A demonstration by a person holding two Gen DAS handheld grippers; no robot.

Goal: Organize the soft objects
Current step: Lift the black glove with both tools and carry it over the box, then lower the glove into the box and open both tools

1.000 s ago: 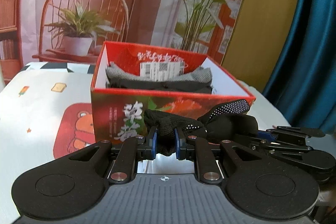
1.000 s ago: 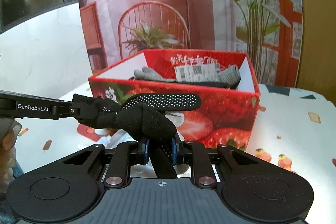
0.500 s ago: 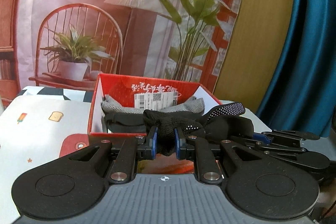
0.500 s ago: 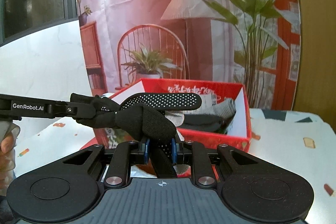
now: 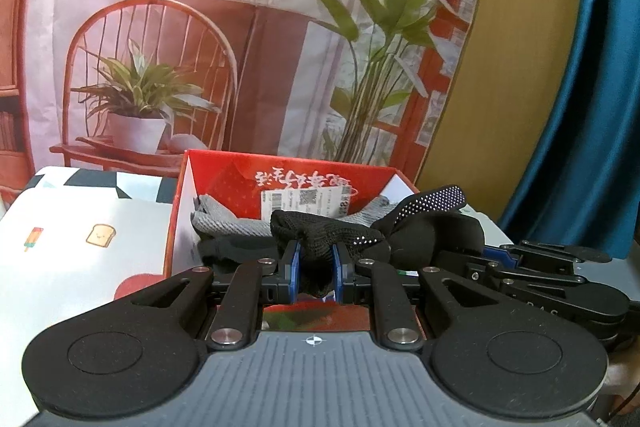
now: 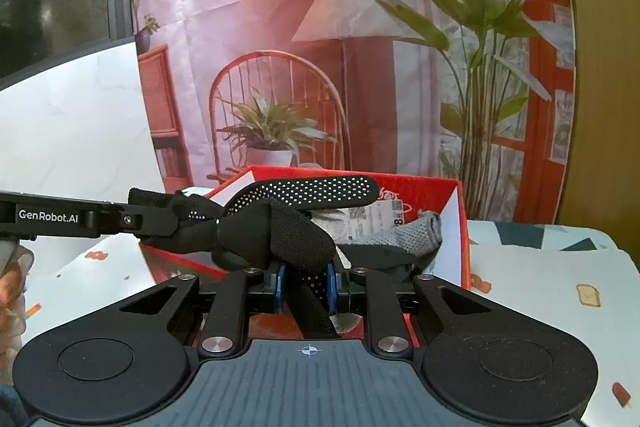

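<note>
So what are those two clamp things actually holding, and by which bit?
Both hold one knotted black dotted glove: the left tool pinches its knit cuff end, the right tool the strip hanging below the knot.

We read "GenRobot.AI", white on the black left gripper point(image 6: 138, 221) arm, left in right-wrist view. Red box point(image 5: 176, 227) far inner wall: white brush script, illegible; white label point(image 5: 306, 201) w/ barcode + QR, txt too small.
</note>
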